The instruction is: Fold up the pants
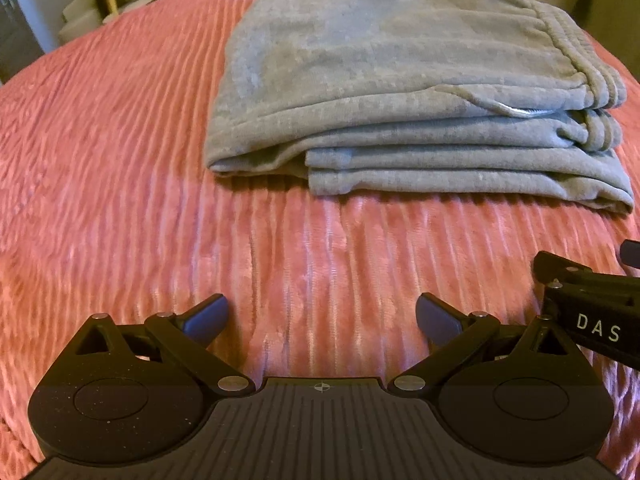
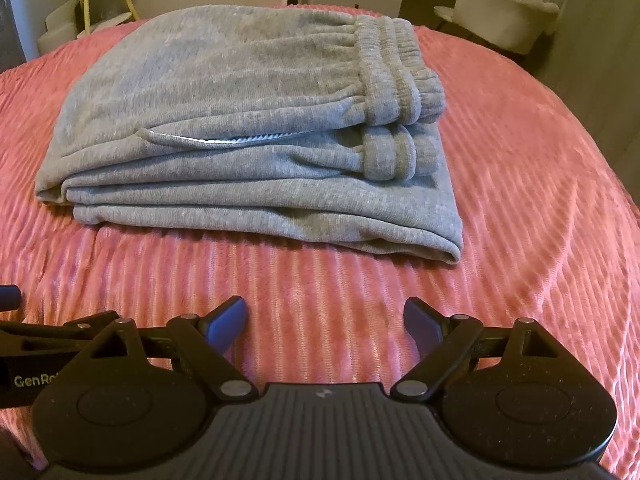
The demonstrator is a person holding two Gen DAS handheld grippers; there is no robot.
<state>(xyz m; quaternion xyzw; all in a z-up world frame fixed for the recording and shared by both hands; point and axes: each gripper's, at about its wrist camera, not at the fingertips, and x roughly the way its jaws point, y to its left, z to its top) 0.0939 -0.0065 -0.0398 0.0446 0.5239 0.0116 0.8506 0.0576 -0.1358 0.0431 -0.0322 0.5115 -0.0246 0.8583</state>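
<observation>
Bed: pink ribbed bedspread [image 1: 120, 140] fills both views; pale chairs and a yellow-legged stand sit behind it.
Left wrist view, pants: grey sweatpants [image 1: 400, 92] lie folded in a layered stack on the bedspread, elastic waistband to the right.
Left wrist view, left claw [image 1: 322, 318]: blue-tipped fingers spread wide, holding nothing, hovering apart from the pants; the other tool's black frame shows at right.
Right wrist view, pants: same stack [image 2: 240, 128], a pocket opening showing along its front.
Right wrist view, right claw [image 2: 325, 320]: wide apart, empty, short of the pants.
</observation>
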